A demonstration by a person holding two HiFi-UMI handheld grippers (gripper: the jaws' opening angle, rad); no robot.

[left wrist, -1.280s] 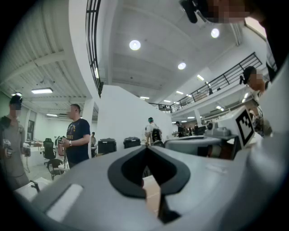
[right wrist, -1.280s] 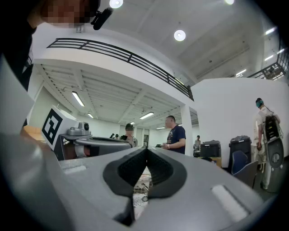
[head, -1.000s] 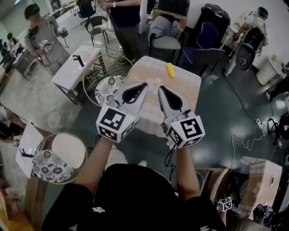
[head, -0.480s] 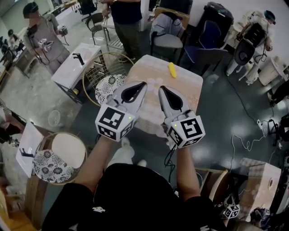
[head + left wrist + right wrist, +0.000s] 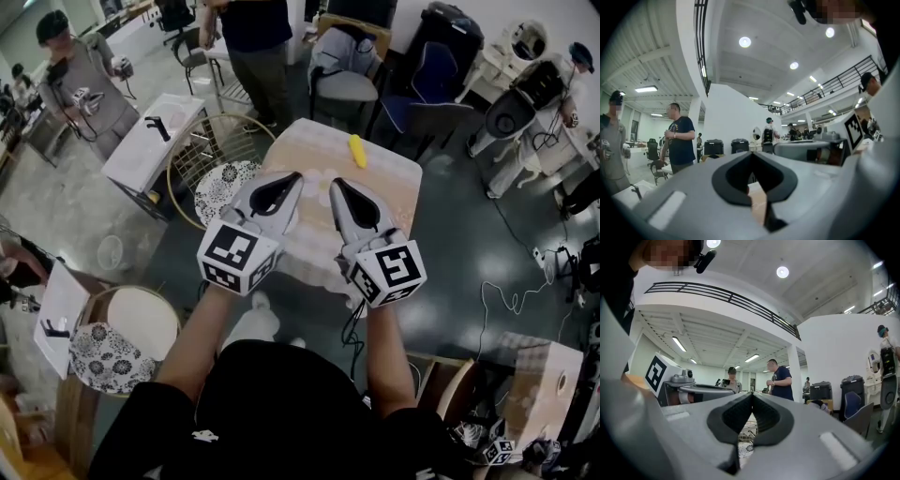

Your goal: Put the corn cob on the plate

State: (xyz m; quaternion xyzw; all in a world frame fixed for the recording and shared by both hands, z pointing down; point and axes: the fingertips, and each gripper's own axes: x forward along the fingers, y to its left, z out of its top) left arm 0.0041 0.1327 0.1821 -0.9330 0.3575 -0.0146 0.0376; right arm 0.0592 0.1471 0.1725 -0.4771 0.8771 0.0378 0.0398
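Ahead of the person, pale tabletop (image 5: 398, 192). Left claw (image 5: 298, 175) and right claw (image 5: 333, 182) held side by side over its near part, both closed tip to tip, nothing in either. Patterned plate (image 5: 223, 186) sits on wire stand (image 5: 199, 148) just left of tabletop. Corn cob (image 5: 357, 150) lies on tabletop's far side, apart from both claws.
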